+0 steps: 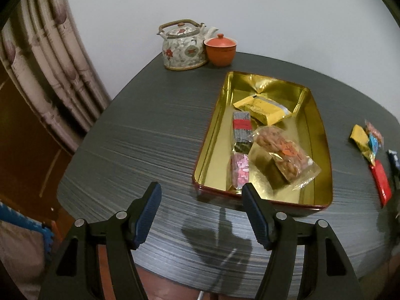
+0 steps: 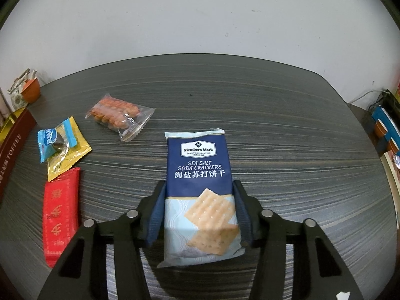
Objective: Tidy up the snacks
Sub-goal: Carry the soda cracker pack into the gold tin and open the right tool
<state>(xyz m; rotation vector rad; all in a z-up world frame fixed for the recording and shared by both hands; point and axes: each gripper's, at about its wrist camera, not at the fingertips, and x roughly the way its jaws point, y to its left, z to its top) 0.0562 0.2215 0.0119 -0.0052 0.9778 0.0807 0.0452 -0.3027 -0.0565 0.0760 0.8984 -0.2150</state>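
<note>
A gold-lined tin (image 1: 214, 135) lies open on the dark table. It holds a yellow packet (image 1: 265, 110), a grey-and-red bar (image 1: 241, 127), a clear bag of biscuits (image 1: 285, 155) and a pink packet (image 1: 240, 170). My left gripper (image 1: 200, 187) hovers open and empty by the tin's near left corner. A blue pack of soda crackers (image 2: 200, 175) lies lengthwise between my right gripper's (image 2: 199, 183) pads, which press on both long sides. Loose on the table to its left are a red packet (image 2: 60, 215), a yellow packet (image 2: 75, 150), a blue candy (image 2: 53, 140) and a clear bag of orange snacks (image 2: 117, 116).
A flowered teapot (image 1: 183, 47) and an orange lidded cup (image 1: 220, 50) stand at the table's far left corner against the wall. A curtain (image 1: 50, 75) hangs past the left edge. Books and cables (image 2: 385, 125) sit beyond the right edge.
</note>
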